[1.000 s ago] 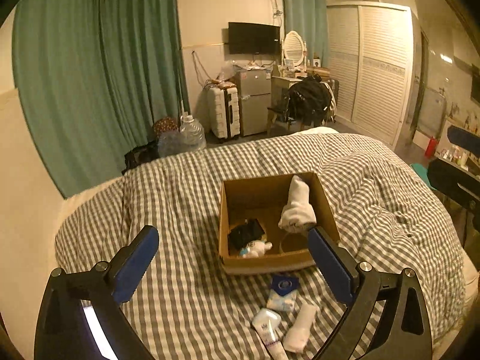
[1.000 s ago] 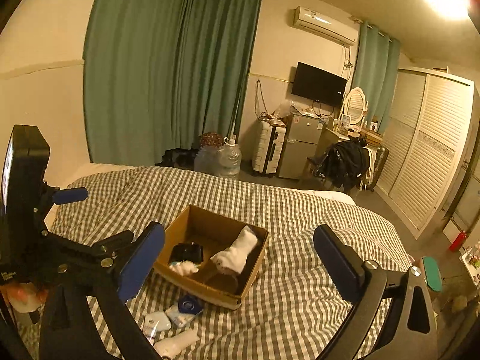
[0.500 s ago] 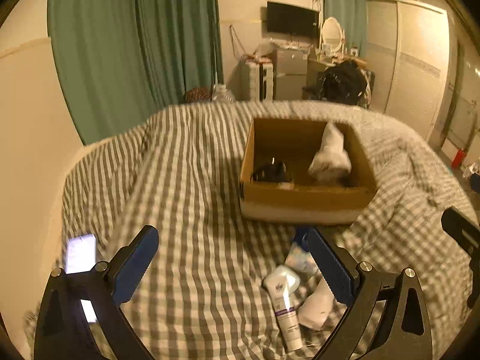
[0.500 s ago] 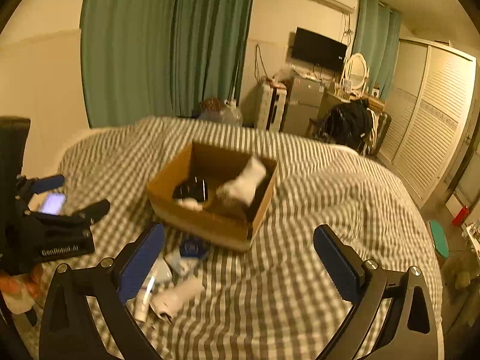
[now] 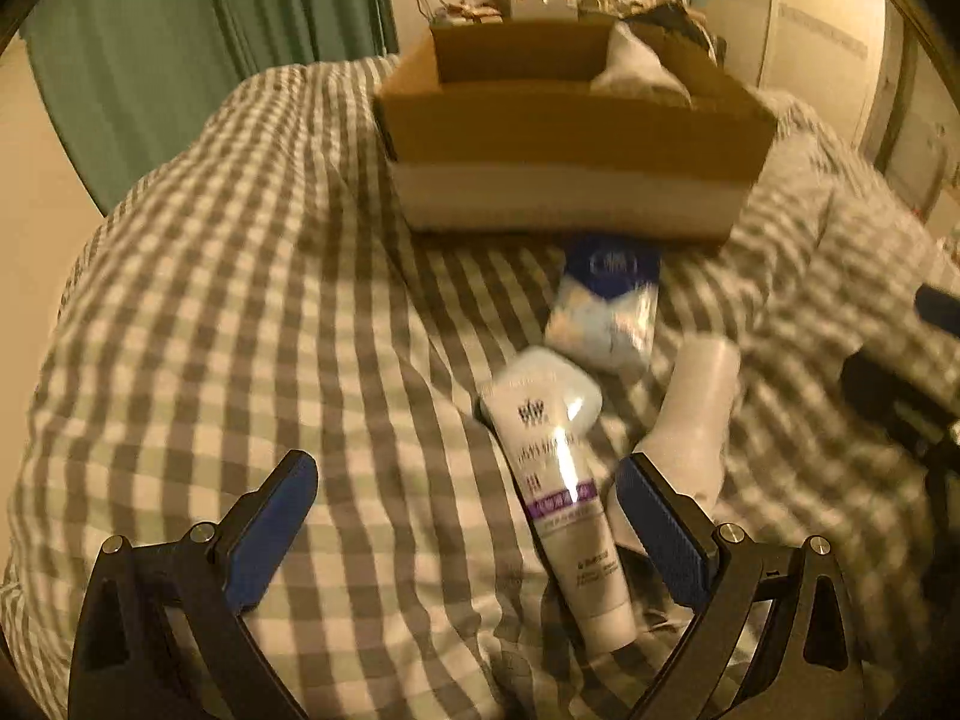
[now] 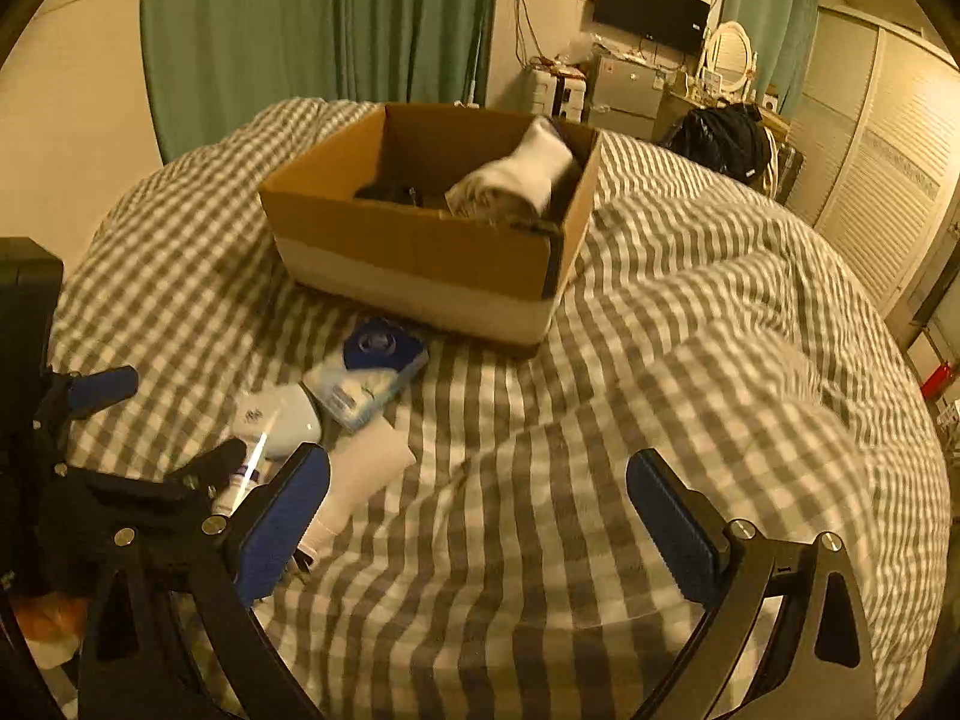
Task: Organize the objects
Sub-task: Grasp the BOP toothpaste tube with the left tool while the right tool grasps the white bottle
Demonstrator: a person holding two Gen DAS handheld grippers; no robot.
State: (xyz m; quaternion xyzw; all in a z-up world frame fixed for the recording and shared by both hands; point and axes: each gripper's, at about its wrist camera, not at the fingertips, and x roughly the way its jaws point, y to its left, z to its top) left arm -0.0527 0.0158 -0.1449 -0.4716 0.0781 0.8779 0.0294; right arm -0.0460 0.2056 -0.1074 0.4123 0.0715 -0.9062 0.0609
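Observation:
A cardboard box (image 5: 570, 138) (image 6: 420, 240) sits on the checked bedspread and holds a white sock (image 6: 516, 174) and dark items. In front of it lie a blue-and-white tissue pack (image 5: 606, 306) (image 6: 372, 378), a white tube with a purple band (image 5: 558, 480) (image 6: 270, 420) and a white rolled sock (image 5: 696, 414) (image 6: 360, 480). My left gripper (image 5: 468, 516) is open, low over the bed, with the tube between its fingers toward the right one. My right gripper (image 6: 480, 516) is open and empty over the bedspread, right of the items.
The checked bedspread (image 6: 690, 360) covers the whole bed. Green curtains (image 6: 312, 30), a wardrobe (image 6: 888, 138), a fridge (image 6: 624, 90) and a chair with a black bag (image 6: 726, 132) stand beyond it. The left gripper's body (image 6: 90, 480) shows at the right wrist view's left edge.
Both grippers have dropped lower and moved forward toward the bed. The left one has closed in on the tube and sock in front of the box. Both stay open.

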